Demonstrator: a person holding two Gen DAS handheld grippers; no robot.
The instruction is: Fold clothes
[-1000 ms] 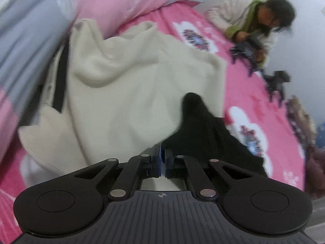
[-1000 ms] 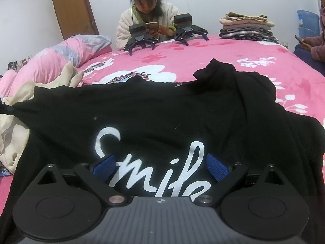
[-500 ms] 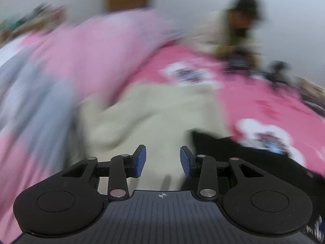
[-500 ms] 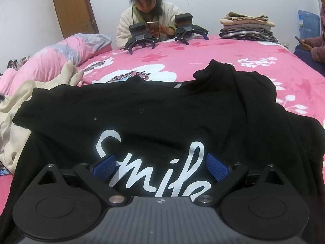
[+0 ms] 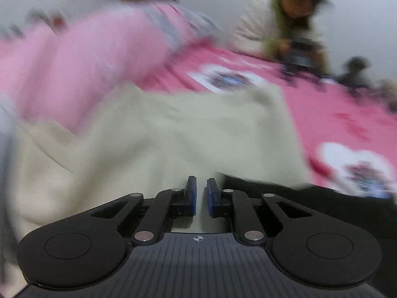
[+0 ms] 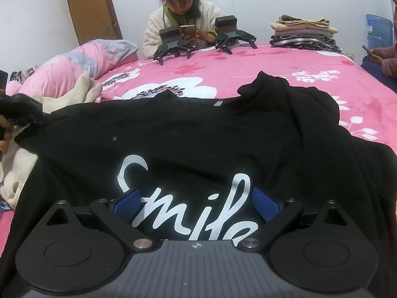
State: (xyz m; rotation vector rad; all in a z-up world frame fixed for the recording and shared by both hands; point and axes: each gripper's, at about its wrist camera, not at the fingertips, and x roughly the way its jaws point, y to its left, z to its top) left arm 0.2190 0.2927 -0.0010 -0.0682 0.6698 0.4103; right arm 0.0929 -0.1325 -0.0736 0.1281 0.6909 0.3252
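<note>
**A:** ok so what's cluttering your bed (image 6: 285,64) right now? From your right wrist cam I see a person in a white jacket (image 6: 182,19) at the far edge holding a phone, two spare grippers (image 6: 206,41) parked in front of them, and a stack of folded clothes (image 6: 304,33) far right. Rolled pink duvet (image 6: 82,60) far left, brown door (image 6: 90,7) behind it, and someone else's sleeve poking in at the right edge.

**B:** yep. And the thing actually in your way is the cream garment (image 5: 161,134), bunched on the left, right up against the black shirt (image 6: 198,134) and partly under its left edge. Your left cam is pretty motion-blurred btw.

**A:** where's the shirt vs your tools?

**B:** It's spread across the near half of the bed, "Smile" print (image 6: 188,203) facing up. Your right gripper (image 6: 197,204) sits over the near part of it, jaws spread wide with the print showing between the blue pads, nothing gripped. The right sleeve is humped up toward the far right.

**A:** and the left one?

**B:** Your left gripper (image 5: 201,197) is at the shirt's left edge, over the cream fabric, black cloth just to its right. Jaws are closing, only a thin gap left, and I see nothing between the pads. From the right cam, it (image 6: 23,110) looks to be by the shirt's left sleeve corner; can't tell if it's touching.
</note>
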